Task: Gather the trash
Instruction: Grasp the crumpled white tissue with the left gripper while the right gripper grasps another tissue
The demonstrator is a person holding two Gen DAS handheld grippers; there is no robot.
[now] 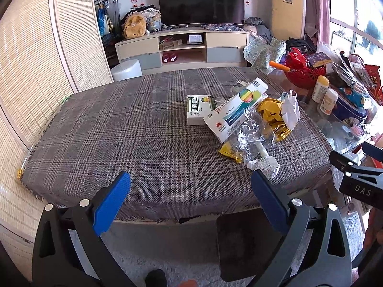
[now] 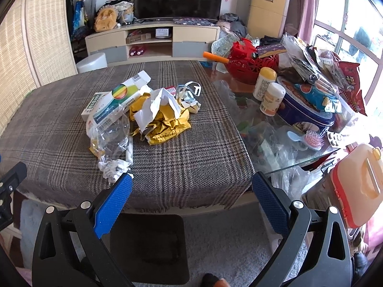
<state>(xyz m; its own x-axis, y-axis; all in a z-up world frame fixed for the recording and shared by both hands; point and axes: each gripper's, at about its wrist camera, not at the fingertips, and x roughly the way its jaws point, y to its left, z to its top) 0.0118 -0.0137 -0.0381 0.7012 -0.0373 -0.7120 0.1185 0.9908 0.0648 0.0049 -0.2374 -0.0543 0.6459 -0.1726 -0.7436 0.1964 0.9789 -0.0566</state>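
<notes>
Plaid tablecloth (image 1: 119,131) carries trash pile (image 2: 148,110); left gripper (image 1: 191,201), right gripper (image 2: 191,201) spread wide, empty.

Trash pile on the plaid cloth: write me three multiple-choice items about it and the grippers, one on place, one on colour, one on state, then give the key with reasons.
1. Where does the trash pile lie?
A. on the plaid cloth
B. on the floor
C. on the TV stand

2. What colour is the crumpled bag in the pile?
A. green
B. yellow
C. purple

3. How do the left gripper and right gripper stand?
A. both shut on trash
B. one shut on a box
C. both open, holding nothing

Key: 1 A, the boxes and wrappers rest on the cloth-covered table. 2 B, the bag beside the white torn paper is plainly yellow. 3 C, in each wrist view the blue pads stand wide apart with only cloth between them.
</notes>
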